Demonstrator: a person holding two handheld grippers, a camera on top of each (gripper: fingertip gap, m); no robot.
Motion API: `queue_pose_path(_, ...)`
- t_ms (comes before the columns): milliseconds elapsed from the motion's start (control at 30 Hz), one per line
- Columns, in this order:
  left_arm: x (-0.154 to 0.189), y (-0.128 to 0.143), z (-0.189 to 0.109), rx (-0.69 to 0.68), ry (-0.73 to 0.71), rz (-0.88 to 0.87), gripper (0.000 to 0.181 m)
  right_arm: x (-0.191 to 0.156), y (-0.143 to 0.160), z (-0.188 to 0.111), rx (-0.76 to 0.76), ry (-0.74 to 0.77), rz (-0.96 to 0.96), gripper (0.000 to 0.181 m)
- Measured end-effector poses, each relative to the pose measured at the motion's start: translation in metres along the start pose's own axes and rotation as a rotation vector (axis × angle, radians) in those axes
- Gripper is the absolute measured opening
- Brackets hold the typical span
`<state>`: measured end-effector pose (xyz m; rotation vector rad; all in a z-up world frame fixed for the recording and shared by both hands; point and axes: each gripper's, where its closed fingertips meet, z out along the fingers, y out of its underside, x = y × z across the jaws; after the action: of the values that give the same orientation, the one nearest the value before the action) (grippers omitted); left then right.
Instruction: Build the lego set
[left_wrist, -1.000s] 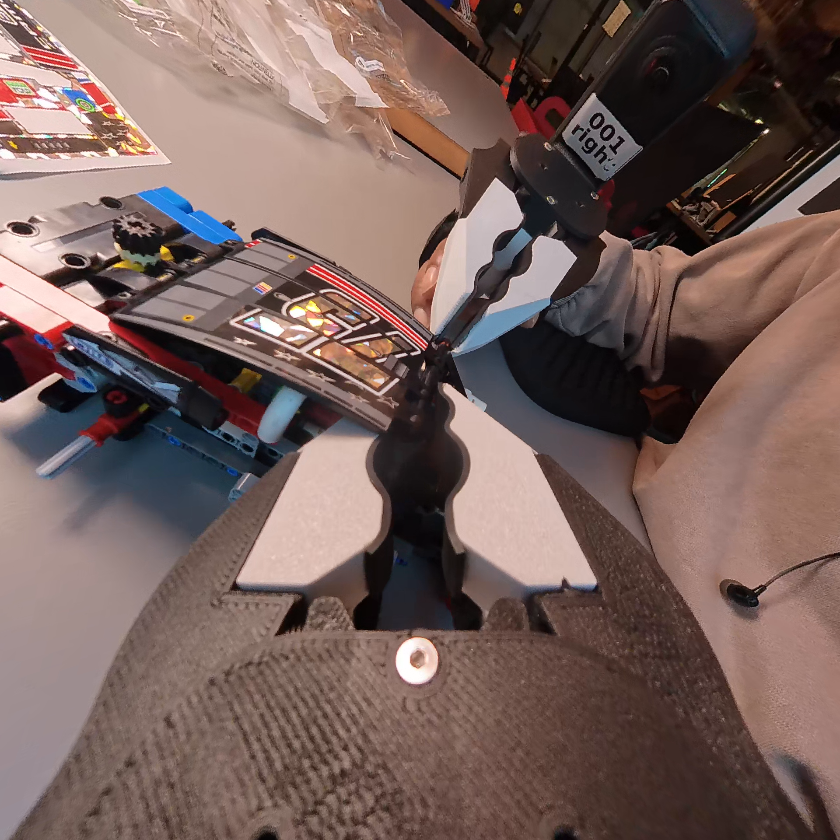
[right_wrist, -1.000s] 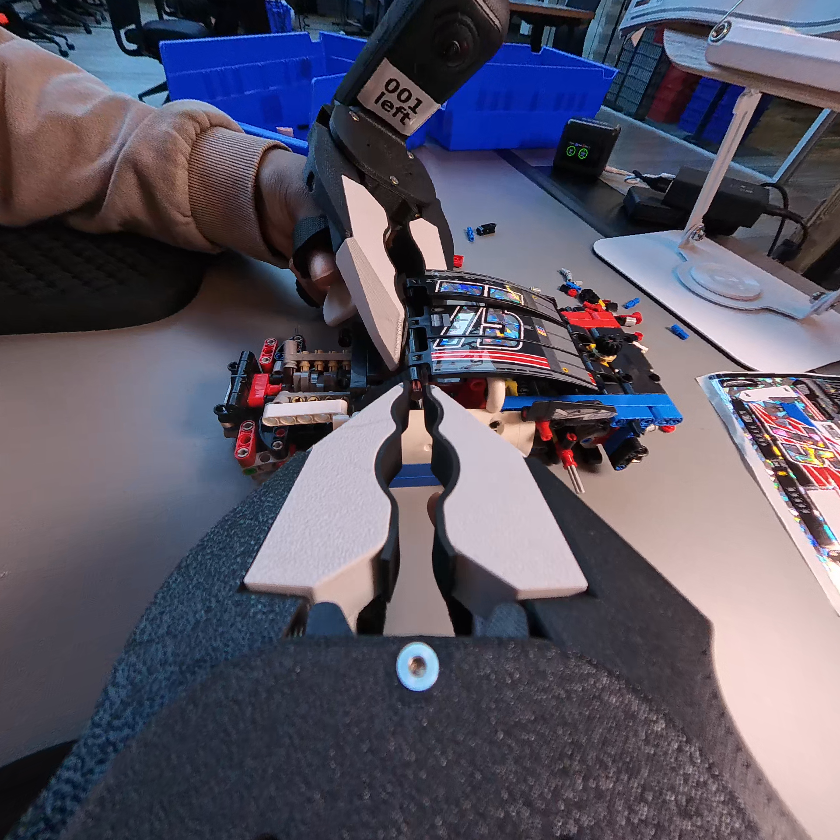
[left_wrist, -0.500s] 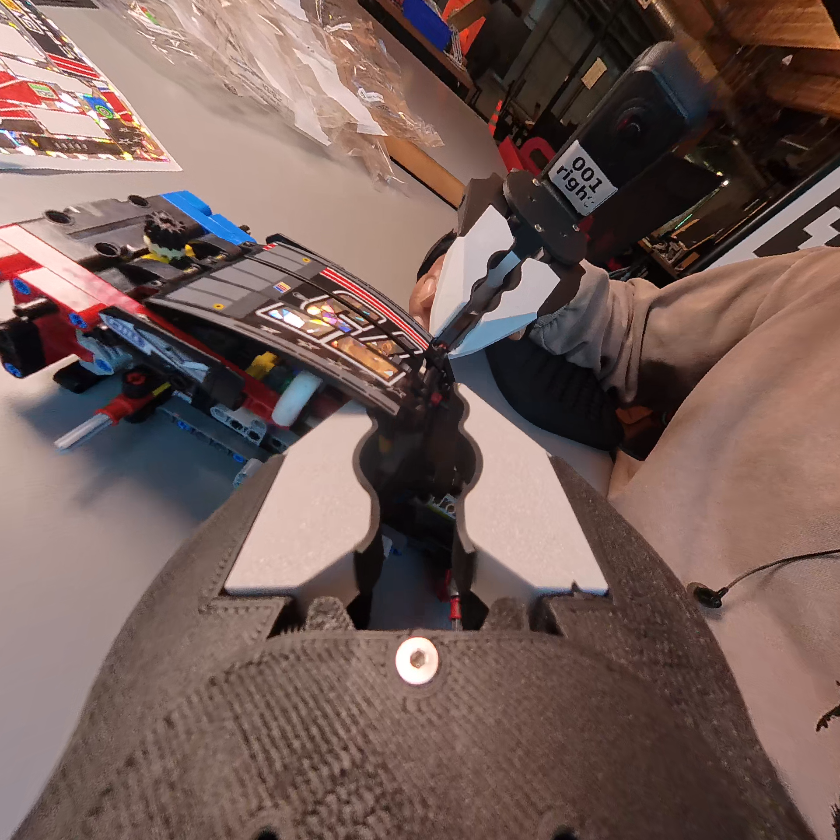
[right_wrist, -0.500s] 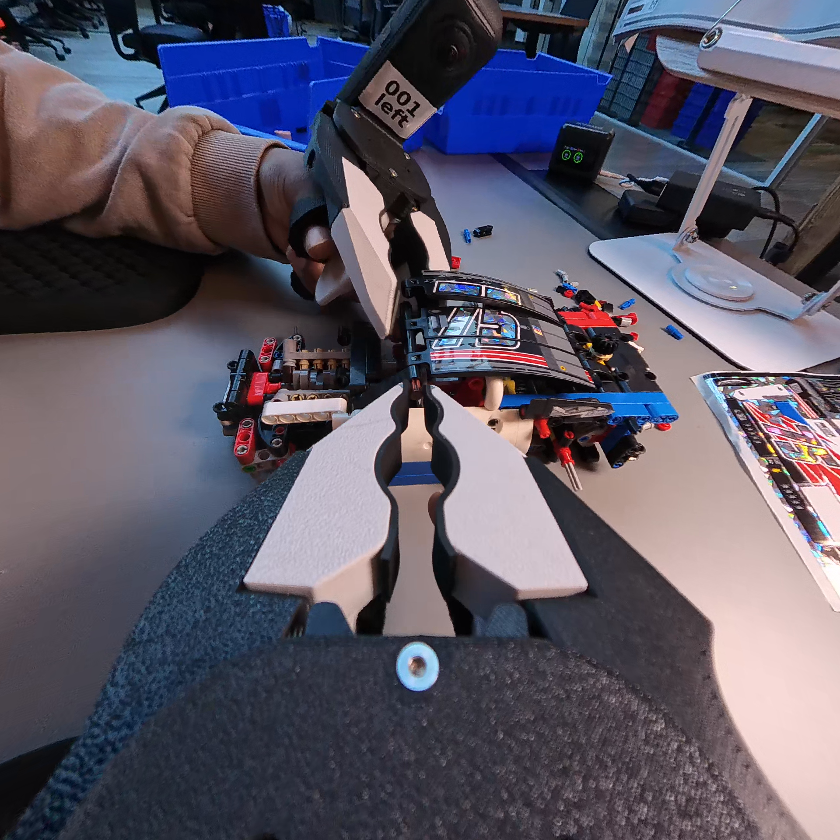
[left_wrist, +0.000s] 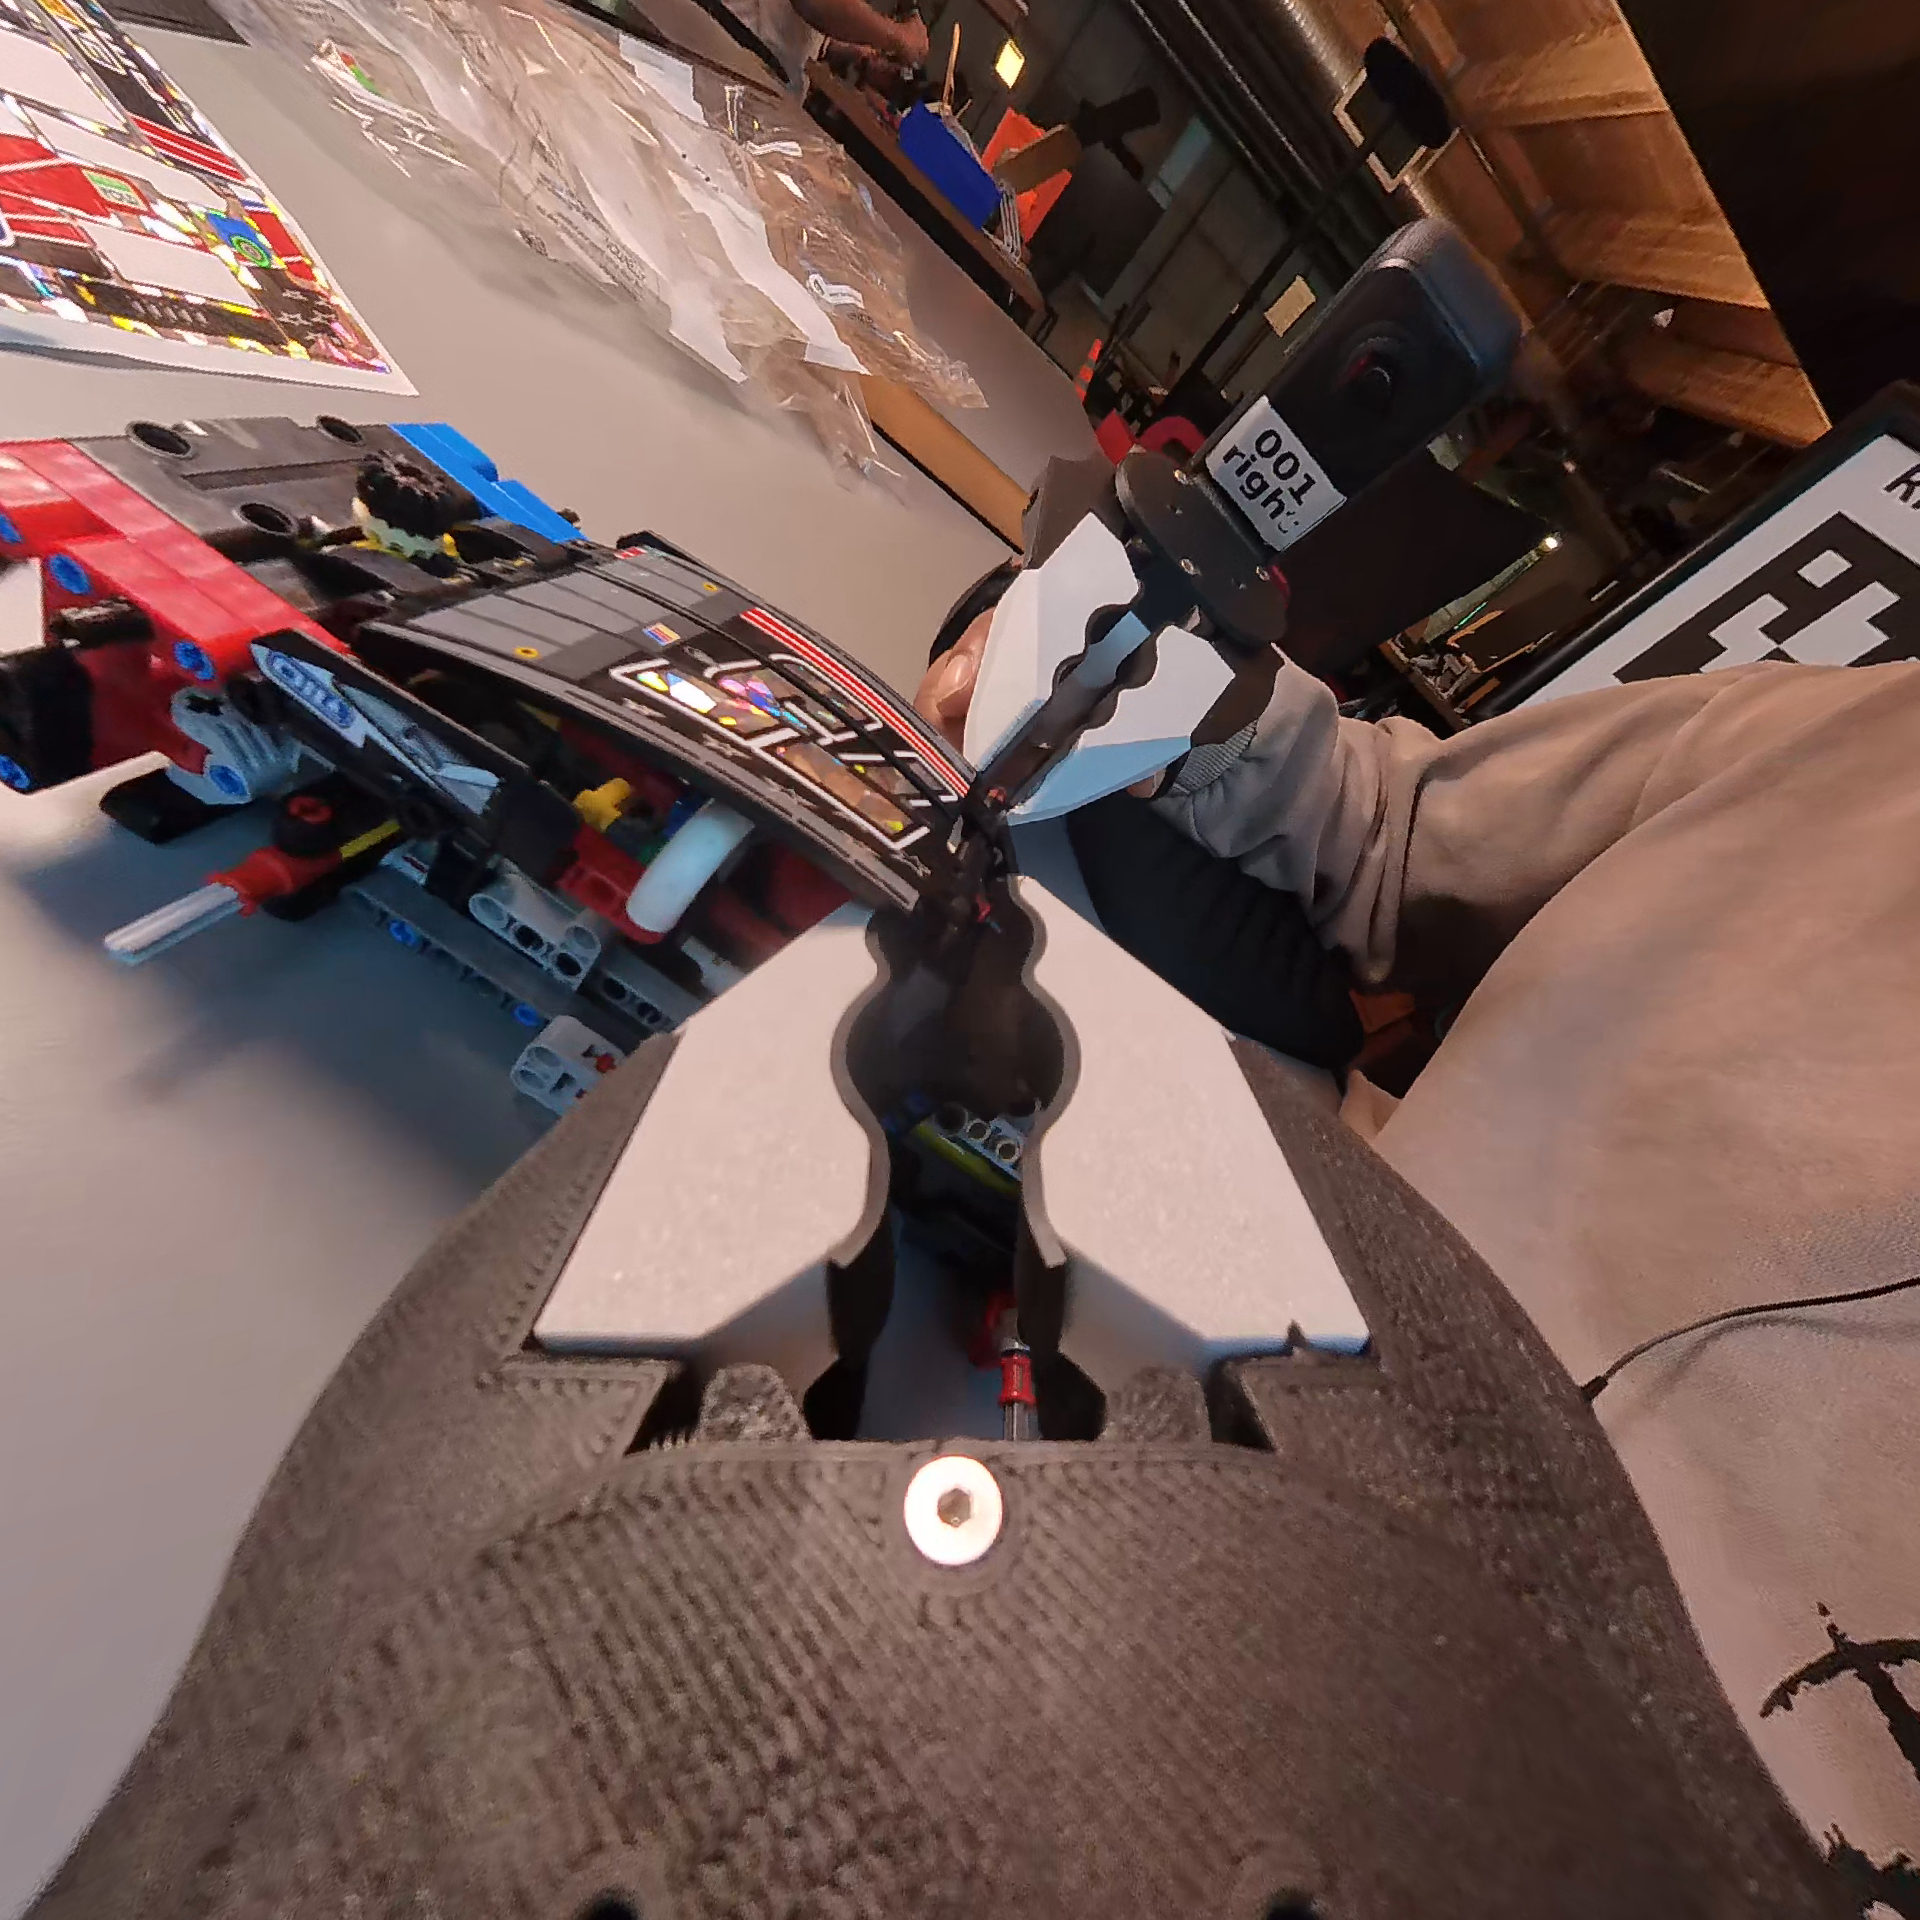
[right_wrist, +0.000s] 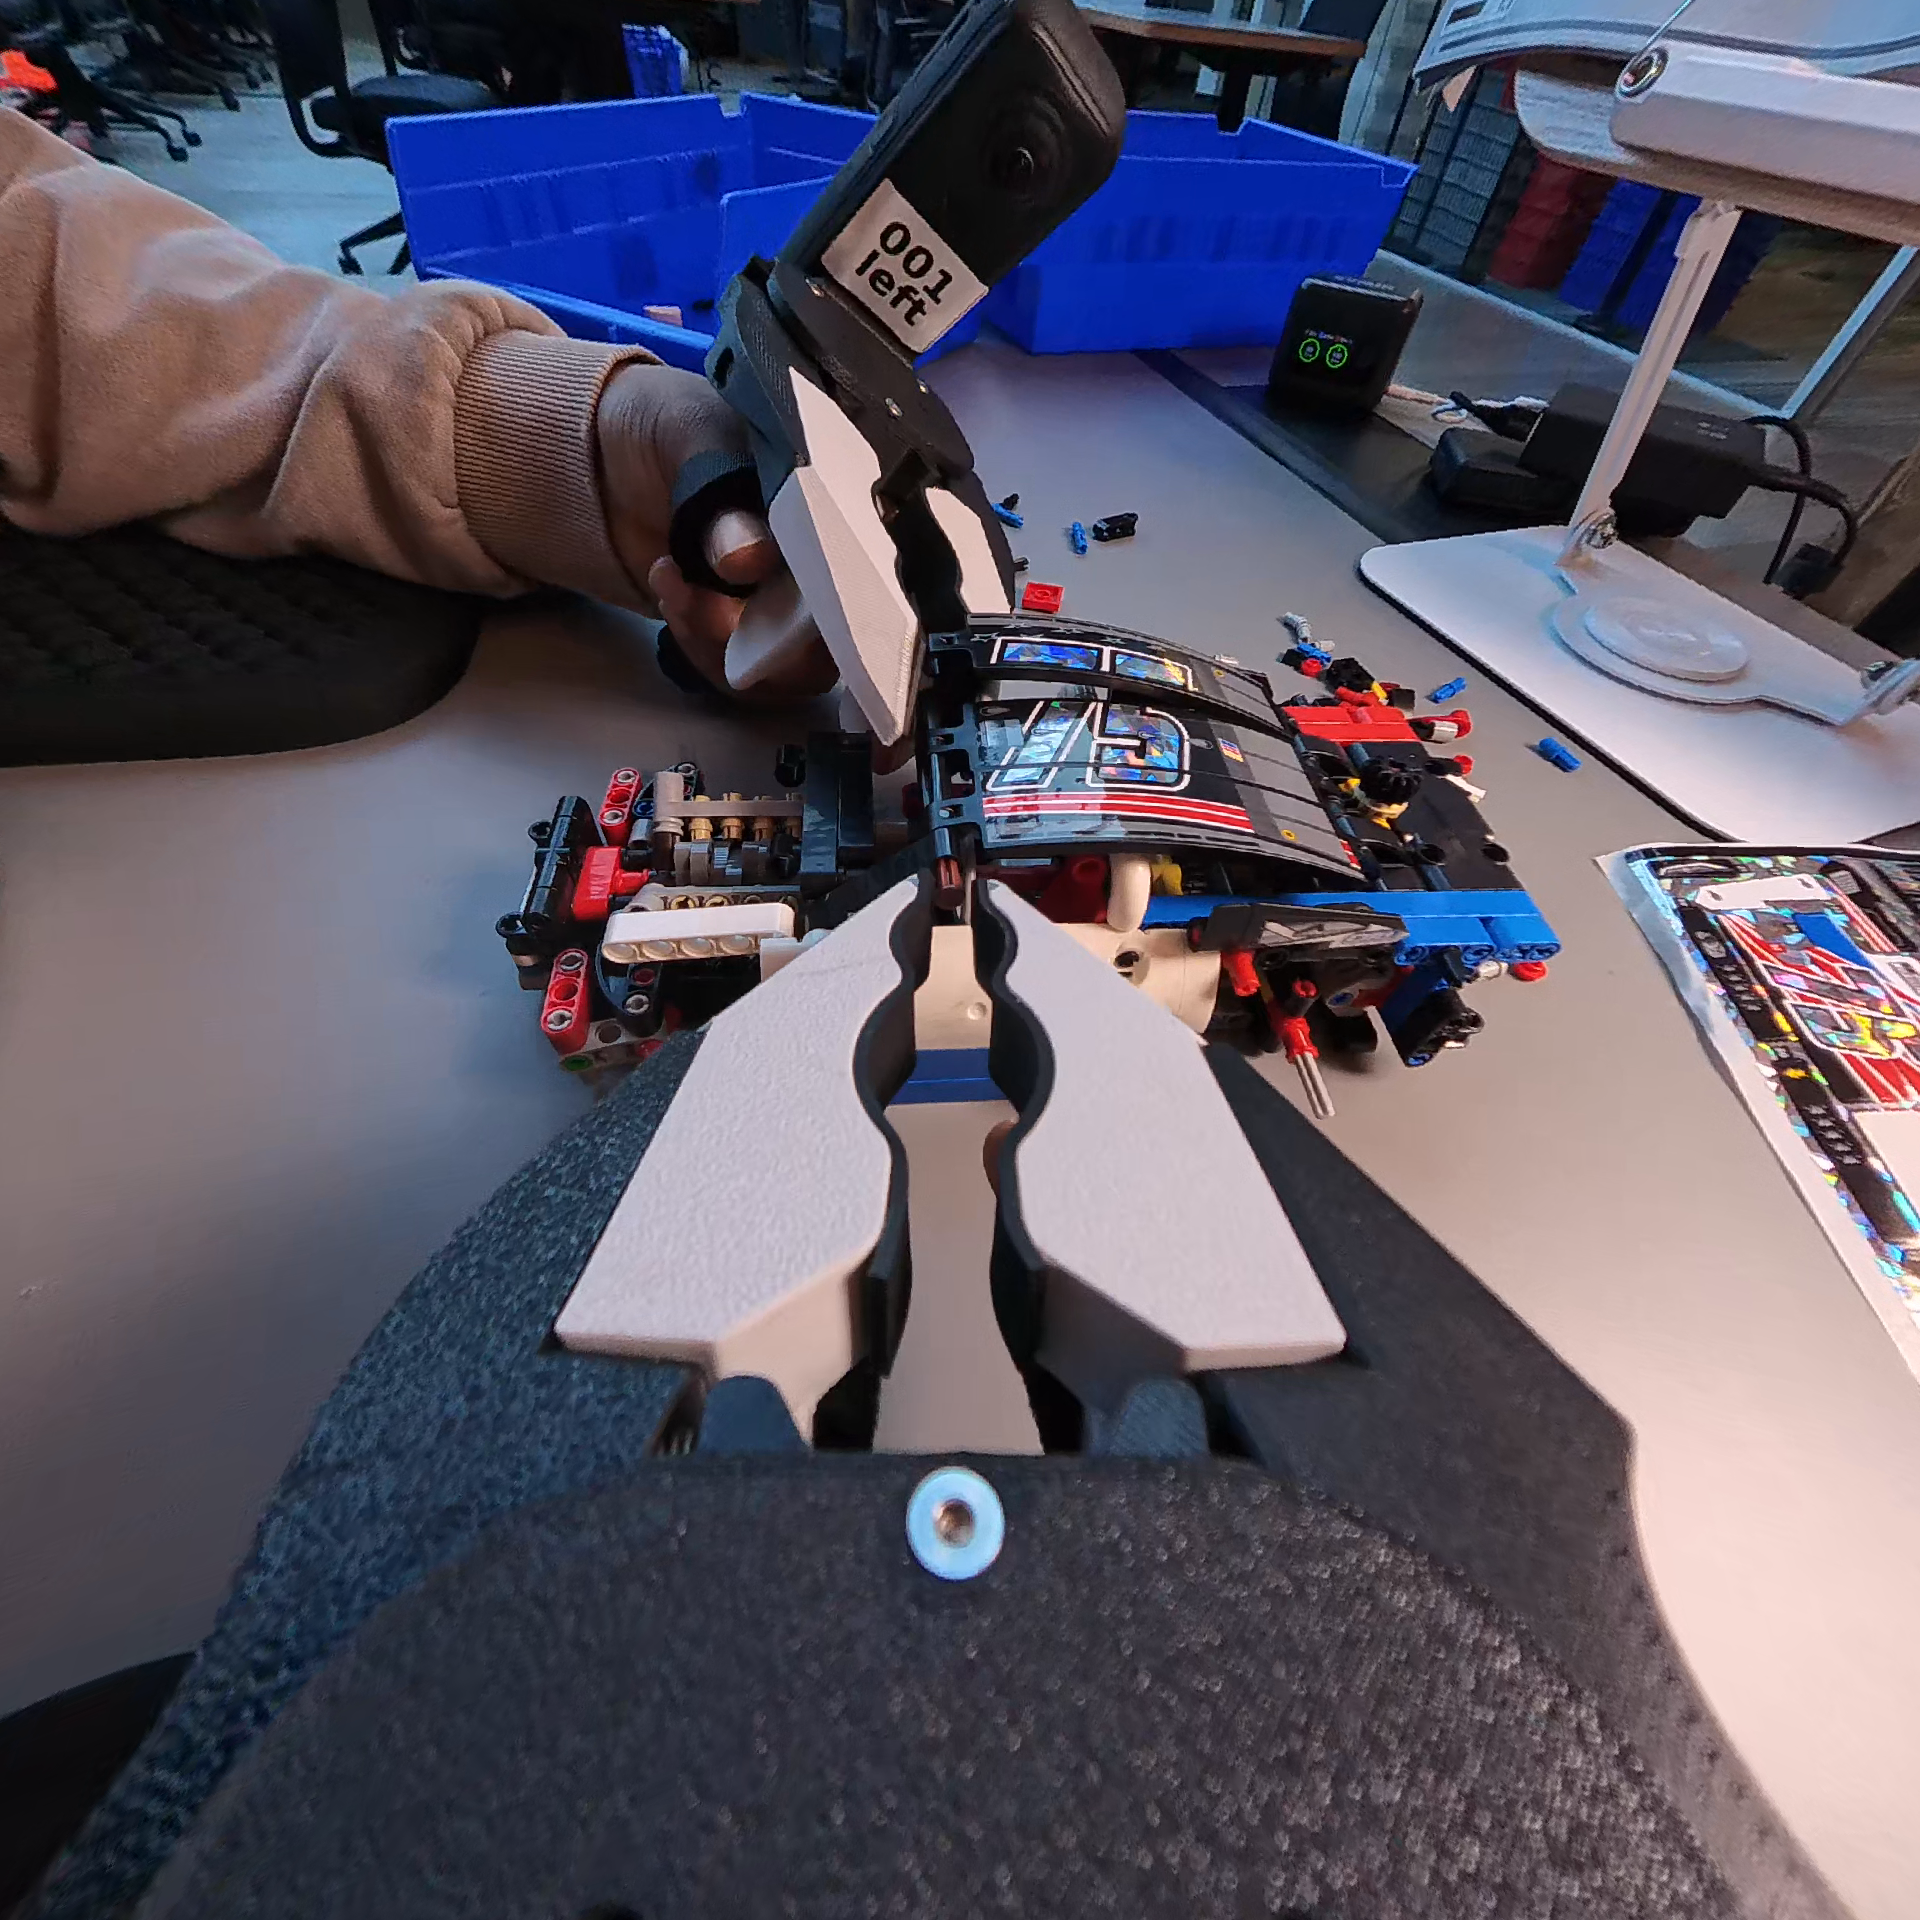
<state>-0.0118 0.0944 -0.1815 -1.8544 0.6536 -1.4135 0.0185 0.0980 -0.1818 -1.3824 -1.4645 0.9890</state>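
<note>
The lego car sits on the grey table, right in front of both grippers. It is half built, with a curved black roof panel that has shiny stickers on it.

The right gripper points at the near side of the car. Its tips are almost together and pinch a tiny dark red piece at the near corner of the roof panel. White and blue car parts show in the gap behind the tips.

The left gripper reaches in from the other side. Its tips are close together on the black edge of the same roof panel, and they seem to grip it. In the right wrist view the left gripper comes down from above, and its tips touch the far corner of the panel.

Small loose pieces lie on the table past the car. A sticker sheet lies to the right of the right gripper.
</note>
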Motion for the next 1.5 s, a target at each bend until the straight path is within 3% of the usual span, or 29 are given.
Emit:
queue_pose_path(1033,0.003,0.001,0.004,0.009,0.057,-0.042,0.007,-0.002,-0.001,0.001,0.03,-0.045,0.052,0.003)
queue_pose_path(1367,0.001,0.01,0.009,-0.061,0.053,-0.071,0.018,-0.001,0.0,0.0,0.01,-0.039,0.031,0.006)
queue_pose_path(1500,0.001,0.006,0.004,-0.028,0.063,-0.091,0.017,-0.001,0.0,-0.005,0.015,-0.044,0.03,0.003)
